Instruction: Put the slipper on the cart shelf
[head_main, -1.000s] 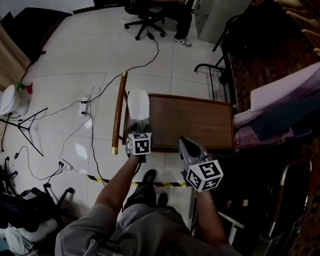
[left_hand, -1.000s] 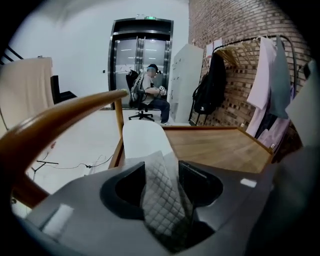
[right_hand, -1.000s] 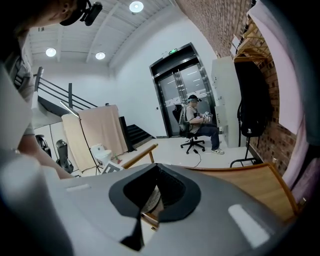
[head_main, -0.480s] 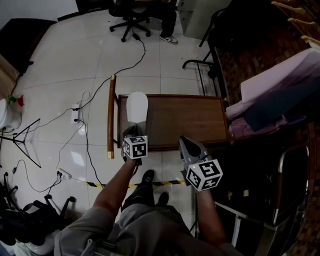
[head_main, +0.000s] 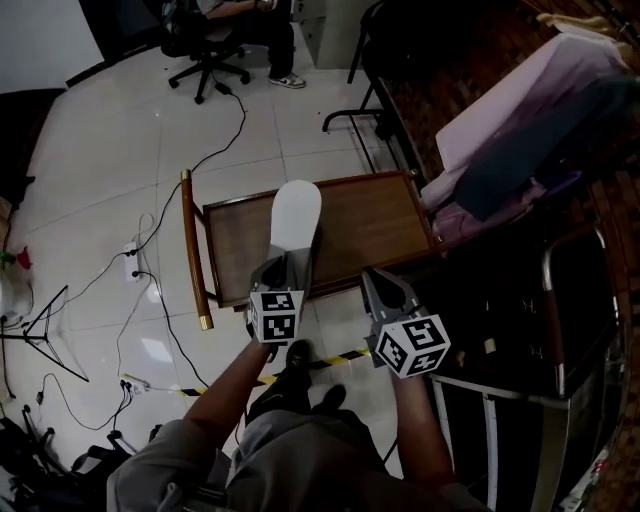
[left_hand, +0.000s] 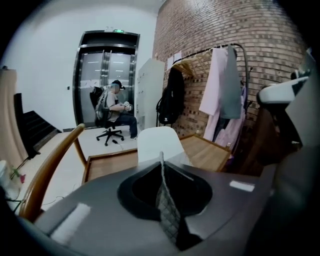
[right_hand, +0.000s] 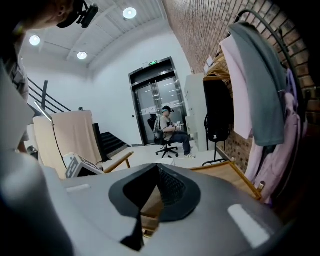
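Note:
A white slipper (head_main: 296, 213) lies lengthwise over the wooden cart shelf (head_main: 375, 225), its toe pointing away from me. My left gripper (head_main: 283, 264) is at its heel end, its jaws closing, the pads pinched on the heel. In the left gripper view the slipper (left_hand: 156, 142) shows just past the left gripper (left_hand: 161, 159), whose pads meet edge to edge. My right gripper (head_main: 377, 277) hovers at the shelf's near edge, to the right of the slipper. It is shut with nothing in it; in its own view the right gripper (right_hand: 159, 171) has wood showing below the tips.
The cart's wooden handle (head_main: 192, 250) runs along its left end. A rack of clothes (head_main: 510, 130) stands against the brick wall on the right. A metal frame (head_main: 490, 430) is at lower right. Cables (head_main: 150, 240) and striped tape (head_main: 335, 357) cross the tiled floor. A person sits on an office chair (head_main: 210, 40).
The left gripper has closed on the slipper's heel. The slipper has shifted from the shelf's left end toward the middle. The head view has swung, so the cart sits further left.

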